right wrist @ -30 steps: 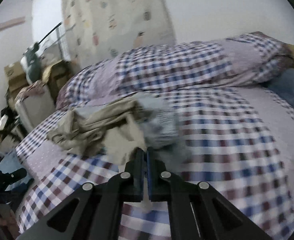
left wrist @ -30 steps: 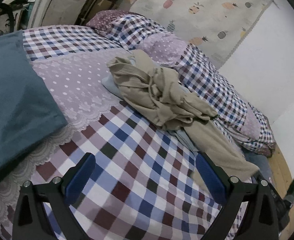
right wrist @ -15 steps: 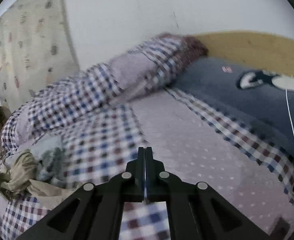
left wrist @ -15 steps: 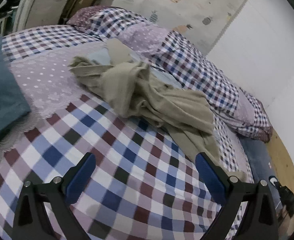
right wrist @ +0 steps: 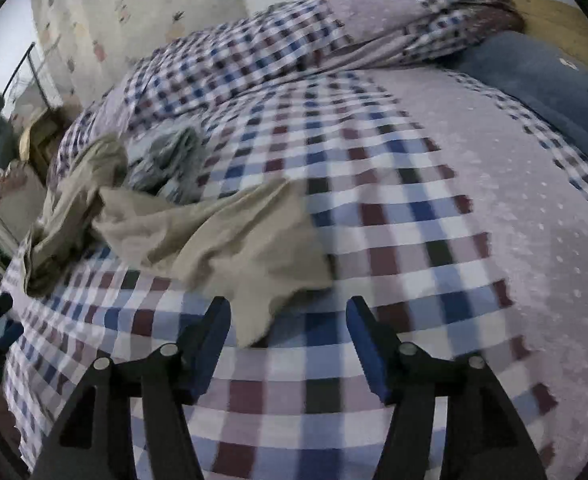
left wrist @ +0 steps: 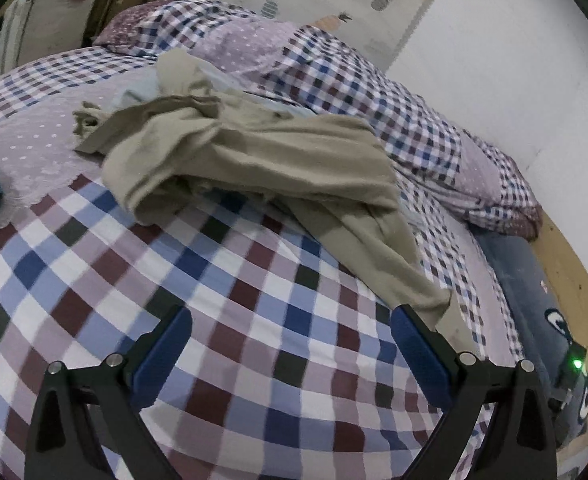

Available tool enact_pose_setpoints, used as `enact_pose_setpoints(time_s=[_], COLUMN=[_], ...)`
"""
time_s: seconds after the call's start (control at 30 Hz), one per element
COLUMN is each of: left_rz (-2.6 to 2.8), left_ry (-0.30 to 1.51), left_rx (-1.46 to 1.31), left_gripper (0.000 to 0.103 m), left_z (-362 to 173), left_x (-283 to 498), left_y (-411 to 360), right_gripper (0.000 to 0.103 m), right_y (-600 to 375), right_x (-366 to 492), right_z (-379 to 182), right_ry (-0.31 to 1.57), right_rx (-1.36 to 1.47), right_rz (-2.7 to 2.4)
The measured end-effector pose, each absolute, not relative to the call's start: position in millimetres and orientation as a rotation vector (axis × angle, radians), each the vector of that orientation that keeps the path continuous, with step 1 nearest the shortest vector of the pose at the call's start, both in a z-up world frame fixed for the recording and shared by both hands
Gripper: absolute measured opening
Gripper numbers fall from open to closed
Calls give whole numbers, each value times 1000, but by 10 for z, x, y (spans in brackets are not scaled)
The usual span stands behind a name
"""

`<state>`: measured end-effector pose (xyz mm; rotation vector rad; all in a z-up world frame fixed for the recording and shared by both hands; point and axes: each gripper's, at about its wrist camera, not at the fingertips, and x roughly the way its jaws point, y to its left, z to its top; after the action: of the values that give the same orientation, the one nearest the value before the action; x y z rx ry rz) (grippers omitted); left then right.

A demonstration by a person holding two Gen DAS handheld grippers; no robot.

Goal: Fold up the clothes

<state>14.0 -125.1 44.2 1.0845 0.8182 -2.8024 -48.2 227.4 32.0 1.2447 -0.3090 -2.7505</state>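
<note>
So the tan garment (left wrist: 253, 160) is lying crumpled on the checked bedspread (left wrist: 233, 300), stretched out long, with its bunched end far ahead and one narrow end trailing back to just beside the left gripper's (left wrist: 289, 344) right finger. Left gripper sits low over the bed, spread wide, holding nothing. Right gripper (right wrist: 287, 336) is also spread apart and empty, with a tan corner (right wrist: 253, 320) lying between its fingers.
</note>
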Motion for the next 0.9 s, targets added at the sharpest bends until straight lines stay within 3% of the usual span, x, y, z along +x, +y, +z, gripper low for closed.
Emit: enact_pose_setpoints(time_s=[0.07,0.23,0.27,0.3,0.33,0.4,0.63,0.9], left_rz=[-2808,-2803,-2804,-2805,-2806,-2809,-2805,-2784], left_ry=[813,819,816,813,811,805,813,822], left_rx=[1099,1121,1121,1122,1122,1123,1095,1057], left_gripper=[101,101,101,101,101,101,101,101], left_z=[420,383,382,381,380,379,395,415], left_x=[123,92,94,97,99,104,127,145], left_y=[-1211,-1173,-1171,-1169,-1166,-1162,-1227,-1392], right_gripper=[72,69,59,13,1,1,0,0], right_y=[2289,2247,2203,2197,2191,2286,3364,3995], right_x=[-514,-633,-647,-650,-652,-635,-450,-193], right_z=[263,15,30,52,74,133,371,627], right_ry=[-374,-552,-513,-492,-470,-482,-784,-818], right_rx=[1256,1328,1313,1300,1286,1242,1111,992], right_rz=[-2740,-2648,-2654,-2662,-2669,-2698,-2906,-3147])
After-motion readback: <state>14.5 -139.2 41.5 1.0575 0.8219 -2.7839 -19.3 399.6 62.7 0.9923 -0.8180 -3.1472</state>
